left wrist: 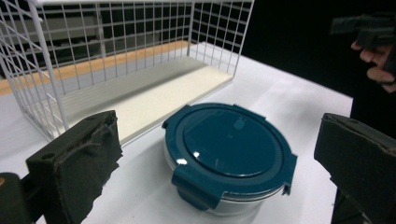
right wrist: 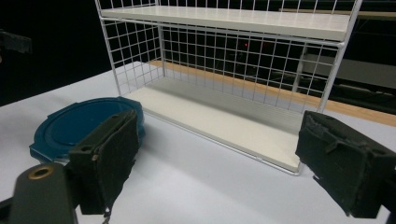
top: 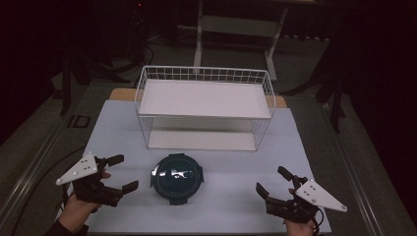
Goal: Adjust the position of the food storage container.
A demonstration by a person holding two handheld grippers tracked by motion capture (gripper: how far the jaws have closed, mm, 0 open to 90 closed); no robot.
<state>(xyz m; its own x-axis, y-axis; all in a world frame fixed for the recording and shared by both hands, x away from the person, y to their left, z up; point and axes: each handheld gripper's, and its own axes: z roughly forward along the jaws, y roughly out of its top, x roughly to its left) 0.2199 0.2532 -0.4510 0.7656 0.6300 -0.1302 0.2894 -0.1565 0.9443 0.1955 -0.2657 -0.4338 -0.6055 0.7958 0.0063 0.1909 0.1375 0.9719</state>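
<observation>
A round container with a dark teal clip-on lid (top: 176, 178) (left wrist: 229, 149) (right wrist: 79, 126) rests on the white table mat, at the front centre. My left gripper (top: 127, 172) (left wrist: 222, 154) hovers just left of it, open, its jaws pointing toward the container with nothing between them. To the container's right, my right gripper (top: 270, 179) (right wrist: 224, 154) is open as well and holds nothing; it stands apart from the container. In the left gripper view the right gripper (left wrist: 369, 28) shows far off at the upper right, in a hand.
A white wire rack (top: 204, 98) (left wrist: 140, 93) (right wrist: 233, 70) with an upper and a lower shelf stands behind the container, both shelves bare. The pale mat (top: 226, 206) covers the table; dark floor and stands lie beyond.
</observation>
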